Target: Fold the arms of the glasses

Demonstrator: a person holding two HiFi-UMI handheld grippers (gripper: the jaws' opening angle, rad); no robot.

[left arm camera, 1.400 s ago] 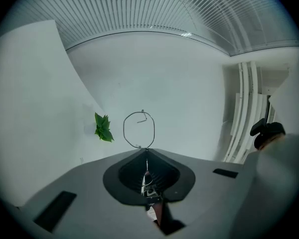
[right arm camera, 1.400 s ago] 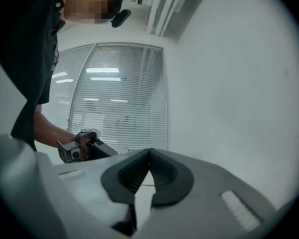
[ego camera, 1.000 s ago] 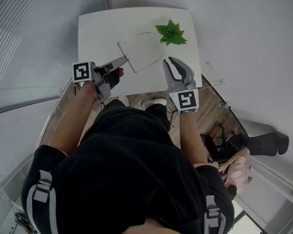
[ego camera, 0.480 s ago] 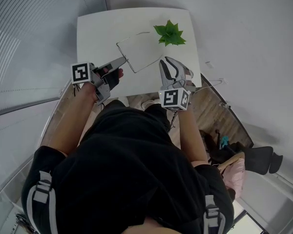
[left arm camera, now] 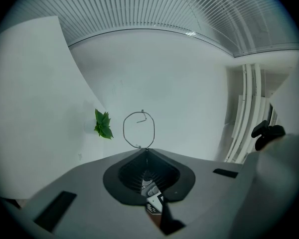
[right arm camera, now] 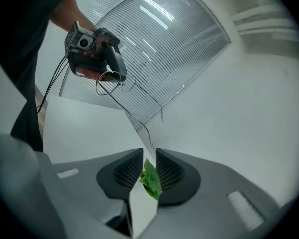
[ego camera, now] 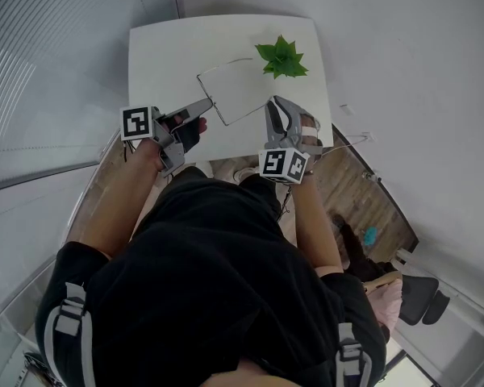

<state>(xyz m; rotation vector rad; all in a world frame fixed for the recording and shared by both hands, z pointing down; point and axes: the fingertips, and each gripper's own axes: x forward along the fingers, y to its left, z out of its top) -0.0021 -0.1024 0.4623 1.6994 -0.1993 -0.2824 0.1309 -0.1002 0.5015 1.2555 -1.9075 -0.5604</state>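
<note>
You had the left gripper [ego camera: 208, 101] clamped shut on the front of the glasses [left arm camera: 123, 128], at the foot of one wire lens ring. That ring stood just above the closed fingertips, and both arms ran out open, away from them, over the table [ego camera: 161, 55]. The grip read as an anchor: with the frame pinned, your other hand could swing an arm about its hinge without the whole thing skating off. The left hand pointed level, out across the table.

Your right gripper [ego camera: 284, 107] was set at the free end of the nearer arm. Its jaws had just been opening and stood a narrow gap apart, holding nothing. The arm's tip hung just ahead of that gap, close to the fingertips but pressed by neither pad. The plant [ego camera: 282, 57] showed through the gap, well beyond it. That hand was dipped a little below level and rolled, its marker cube turned up toward you. By my reading, neither arm had been folded yet.
</note>
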